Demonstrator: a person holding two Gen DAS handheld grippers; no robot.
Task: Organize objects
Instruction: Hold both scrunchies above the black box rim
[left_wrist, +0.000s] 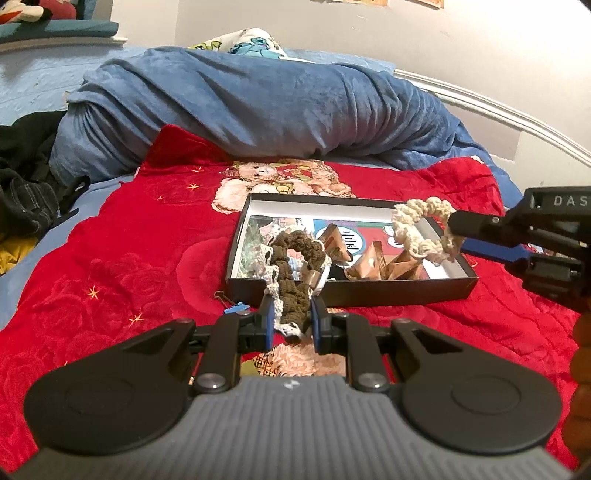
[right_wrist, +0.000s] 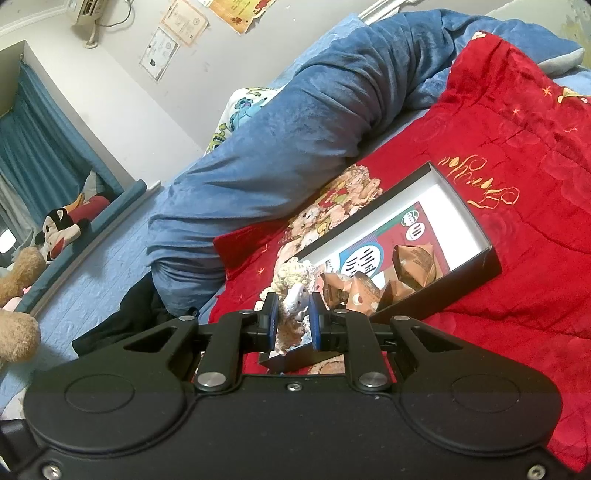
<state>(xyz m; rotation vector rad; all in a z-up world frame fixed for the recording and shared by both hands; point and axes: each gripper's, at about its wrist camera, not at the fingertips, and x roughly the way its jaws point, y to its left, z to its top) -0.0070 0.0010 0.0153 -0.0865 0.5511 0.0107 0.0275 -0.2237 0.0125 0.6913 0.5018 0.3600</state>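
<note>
A shallow black box with a white inside lies on the red blanket; it also shows in the right wrist view. It holds brown wrapped packets and a printed card. My left gripper is shut on a brown crocheted scrunchie with white lace trim, held over the box's near left corner. My right gripper is shut on a cream crocheted scrunchie. In the left wrist view that cream scrunchie hangs above the box's right side, held by the right gripper.
A red blanket with a bear print covers the bed. A rolled blue blanket lies behind the box. Dark clothes sit at the left. A small blue clip lies by the box's near left corner. Plush toys sit on a ledge.
</note>
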